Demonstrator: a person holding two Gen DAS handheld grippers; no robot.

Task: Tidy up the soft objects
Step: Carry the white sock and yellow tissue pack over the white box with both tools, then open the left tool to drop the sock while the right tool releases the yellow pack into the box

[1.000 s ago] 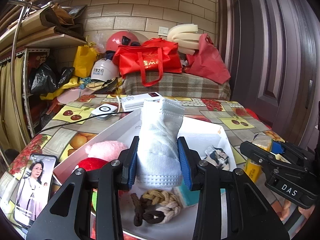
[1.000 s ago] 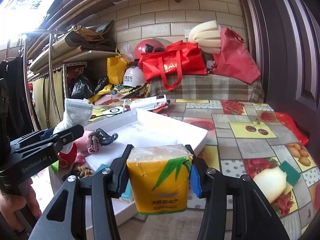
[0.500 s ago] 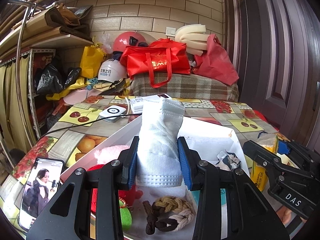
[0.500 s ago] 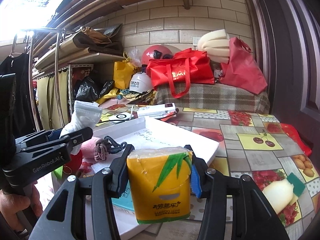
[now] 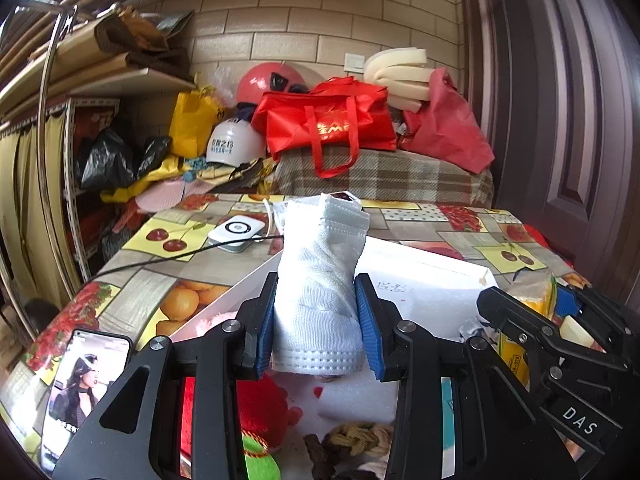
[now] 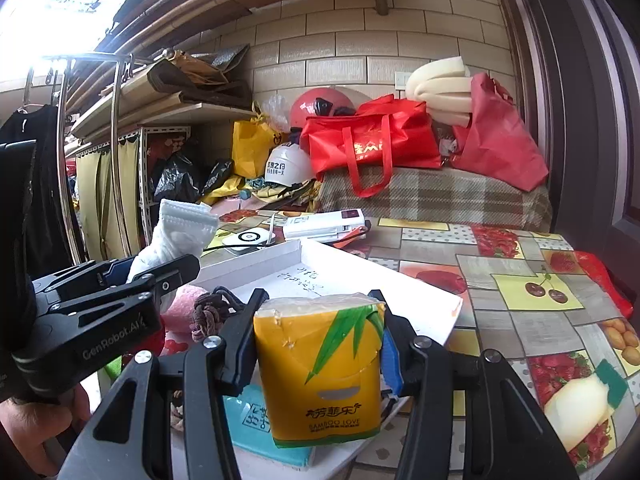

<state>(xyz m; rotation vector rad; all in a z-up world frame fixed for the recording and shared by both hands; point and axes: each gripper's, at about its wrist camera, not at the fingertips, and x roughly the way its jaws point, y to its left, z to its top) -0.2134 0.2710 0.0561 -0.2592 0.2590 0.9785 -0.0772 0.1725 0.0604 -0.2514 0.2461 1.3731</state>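
Both hand-held grippers have risen above the white tray (image 6: 362,266): left (image 5: 316,322) still clamps the mask (image 5: 320,276), right (image 6: 318,344) the tissue pack (image 6: 320,372).

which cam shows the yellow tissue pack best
The right wrist view: the yellow tissue pack fills the centre, label facing, clamped in the right gripper. The left wrist view shows only a sliver behind that gripper.
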